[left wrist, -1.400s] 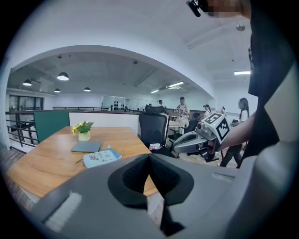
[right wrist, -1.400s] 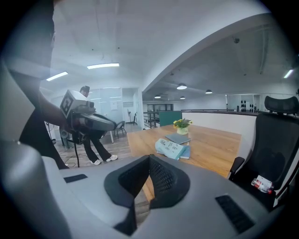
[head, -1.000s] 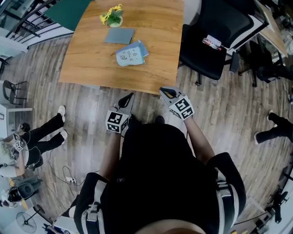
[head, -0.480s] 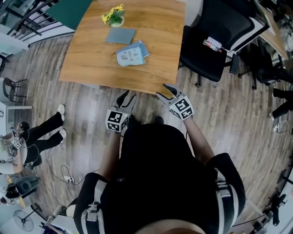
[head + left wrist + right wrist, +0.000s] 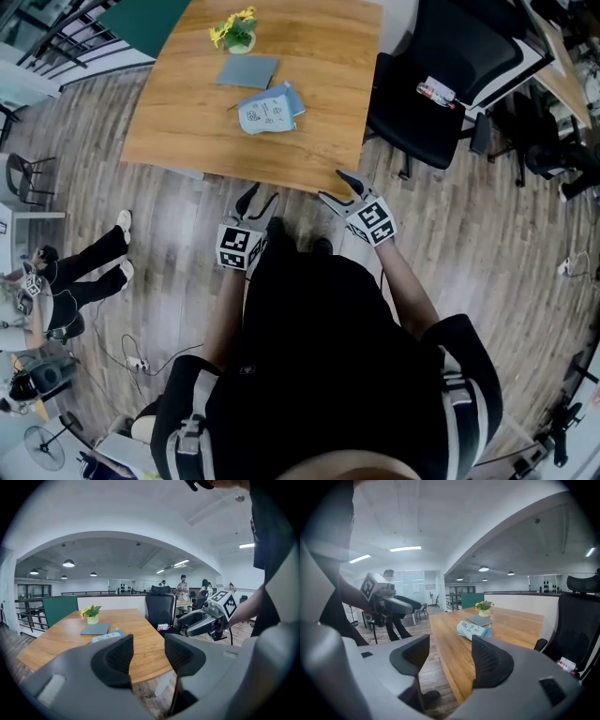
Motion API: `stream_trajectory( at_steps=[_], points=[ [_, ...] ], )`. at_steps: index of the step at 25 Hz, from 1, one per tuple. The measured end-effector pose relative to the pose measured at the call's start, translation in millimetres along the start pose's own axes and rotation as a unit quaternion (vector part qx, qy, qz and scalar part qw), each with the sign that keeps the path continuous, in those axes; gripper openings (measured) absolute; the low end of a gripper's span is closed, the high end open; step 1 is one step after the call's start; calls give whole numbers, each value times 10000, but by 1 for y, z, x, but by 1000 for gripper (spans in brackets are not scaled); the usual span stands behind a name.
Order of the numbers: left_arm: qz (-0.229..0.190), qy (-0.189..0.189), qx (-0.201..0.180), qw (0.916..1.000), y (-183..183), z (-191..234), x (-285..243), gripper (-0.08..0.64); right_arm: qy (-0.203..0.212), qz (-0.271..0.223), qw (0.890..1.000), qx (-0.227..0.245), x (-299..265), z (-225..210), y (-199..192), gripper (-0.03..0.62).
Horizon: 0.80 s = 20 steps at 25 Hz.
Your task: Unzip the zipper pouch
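The light blue zipper pouch lies flat on the wooden table, partly over a darker blue pouch. In the right gripper view the pouch is far ahead; in the left gripper view the pouch shows just over the left jaw. My left gripper hangs off the table's near edge, its jaws opening with nothing between them. My right gripper hovers at the near edge further right, jaws also opening and empty. Both are well short of the pouch.
A grey notebook and a small pot of yellow flowers sit beyond the pouch. A black office chair stands right of the table. A seated person's legs are on the floor at left.
Both grippers' jaws have gone from shut to open. Both have shifted slightly forward toward the table edge.
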<state>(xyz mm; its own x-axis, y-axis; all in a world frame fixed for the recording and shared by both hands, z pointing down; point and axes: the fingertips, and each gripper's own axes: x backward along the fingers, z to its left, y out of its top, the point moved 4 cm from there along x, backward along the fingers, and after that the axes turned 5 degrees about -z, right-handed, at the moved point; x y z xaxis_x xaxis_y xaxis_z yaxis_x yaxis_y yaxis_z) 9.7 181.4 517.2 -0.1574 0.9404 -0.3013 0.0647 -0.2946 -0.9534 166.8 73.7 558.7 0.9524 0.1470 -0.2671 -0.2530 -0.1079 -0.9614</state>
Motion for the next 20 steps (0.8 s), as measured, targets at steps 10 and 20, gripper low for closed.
stream_trajectory(
  at_steps=[10, 20],
  points=[
    [81, -173, -121, 9997, 5, 17, -25, 207, -182, 45, 9998, -110, -17, -17, 1, 281],
    [100, -303, -60, 9995, 13, 57, -62, 207, -350, 97, 9992, -142, -52, -53, 18, 278]
  ],
)
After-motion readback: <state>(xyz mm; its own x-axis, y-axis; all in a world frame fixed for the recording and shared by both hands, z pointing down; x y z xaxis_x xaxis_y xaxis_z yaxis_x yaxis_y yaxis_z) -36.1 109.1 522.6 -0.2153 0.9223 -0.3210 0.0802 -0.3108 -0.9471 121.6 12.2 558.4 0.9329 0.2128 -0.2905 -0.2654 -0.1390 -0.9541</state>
